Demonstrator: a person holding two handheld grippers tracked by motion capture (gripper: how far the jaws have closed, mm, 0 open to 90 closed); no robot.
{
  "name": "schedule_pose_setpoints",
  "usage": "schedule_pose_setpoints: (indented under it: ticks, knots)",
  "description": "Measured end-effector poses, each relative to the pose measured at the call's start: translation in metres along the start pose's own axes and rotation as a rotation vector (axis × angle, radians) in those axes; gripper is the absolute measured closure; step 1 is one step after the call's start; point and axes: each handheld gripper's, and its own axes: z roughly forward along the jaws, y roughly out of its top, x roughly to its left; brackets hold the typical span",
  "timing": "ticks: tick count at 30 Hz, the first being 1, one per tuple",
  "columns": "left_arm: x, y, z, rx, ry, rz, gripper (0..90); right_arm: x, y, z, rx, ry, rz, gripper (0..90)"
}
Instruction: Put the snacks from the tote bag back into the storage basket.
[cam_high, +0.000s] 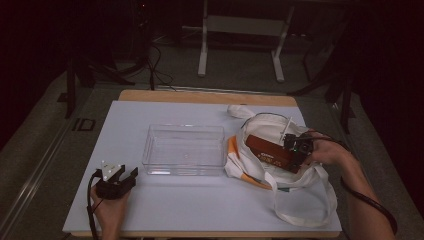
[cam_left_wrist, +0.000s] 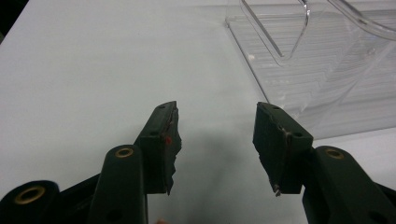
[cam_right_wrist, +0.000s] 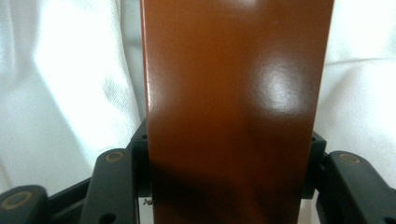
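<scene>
The desk (cam_high: 200, 210) carries a clear plastic bin (cam_high: 184, 149) at its middle with nothing in it, and just right of it a white cloth bag (cam_high: 300, 192) reaching close to the right edge. Over the bag's mouth the right gripper (cam_high: 295, 150) has its fingers clamped on a brown box (cam_high: 269, 152). The left gripper (cam_high: 116, 181) rests on bare desk near the front-left corner, fingers apart around nothing.

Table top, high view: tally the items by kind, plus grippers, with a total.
Clear plastic bin: 1
White tote bag: 1
Brown box: 1, held in the right gripper over the bag
Grippers: 2, counting the left gripper, jaws apart, holding nothing
Total: 5
</scene>
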Motion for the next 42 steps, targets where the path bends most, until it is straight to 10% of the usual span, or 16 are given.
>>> schedule_pose_setpoints:
  ticks: [42]
  knots:
    - [0.0,0.0,0.0,0.0,0.0,0.001,50.8,0.004,-0.016,-0.048,-0.181,-0.042,-0.023,43.5]
